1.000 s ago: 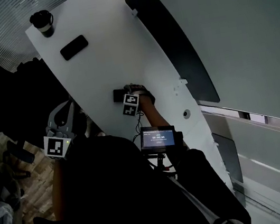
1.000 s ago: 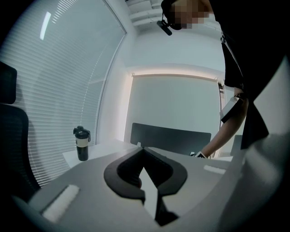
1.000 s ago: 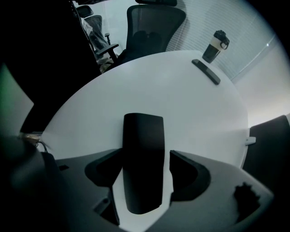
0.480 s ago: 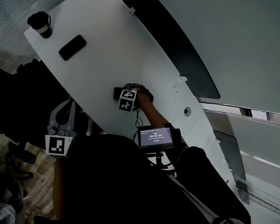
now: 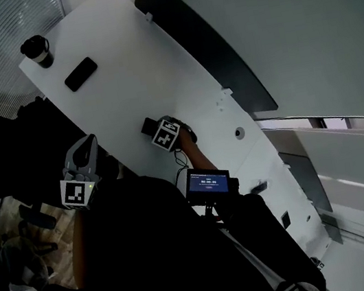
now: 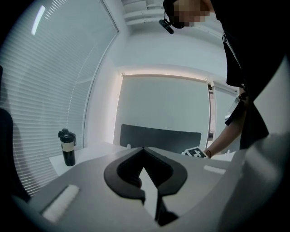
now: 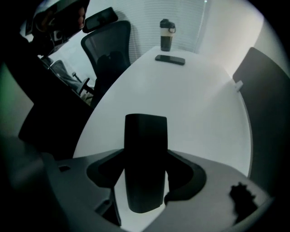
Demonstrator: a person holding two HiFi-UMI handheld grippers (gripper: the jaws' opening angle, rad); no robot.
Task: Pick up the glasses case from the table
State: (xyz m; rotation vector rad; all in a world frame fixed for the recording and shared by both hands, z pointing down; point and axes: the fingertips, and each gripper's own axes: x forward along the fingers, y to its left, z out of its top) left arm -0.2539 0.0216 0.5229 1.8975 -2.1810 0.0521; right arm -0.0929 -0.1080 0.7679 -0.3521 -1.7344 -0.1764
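Observation:
The black glasses case (image 7: 145,158) stands upright between the jaws of my right gripper (image 7: 146,152), which is shut on its sides. In the head view only the case's dark end (image 5: 150,126) shows beside the marker cube of my right gripper (image 5: 158,130), near the white table's (image 5: 120,68) near edge. The case seems slightly off the tabletop. My left gripper (image 5: 85,143) hangs left of the table edge, off the table, its jaws meeting at the tip with nothing in them. Its own view shows the left gripper (image 6: 144,148) pointing across the table.
A black flask (image 5: 38,51) and a dark phone (image 5: 81,74) lie at the table's far end. A dark divider panel (image 5: 198,41) runs along the far side. An office chair (image 7: 108,50) stands beside the table. A small screen (image 5: 208,184) hangs at the person's chest.
My right gripper has rolled about its own axis and risen a little with the case. The left gripper has drifted slightly. The head view has shifted.

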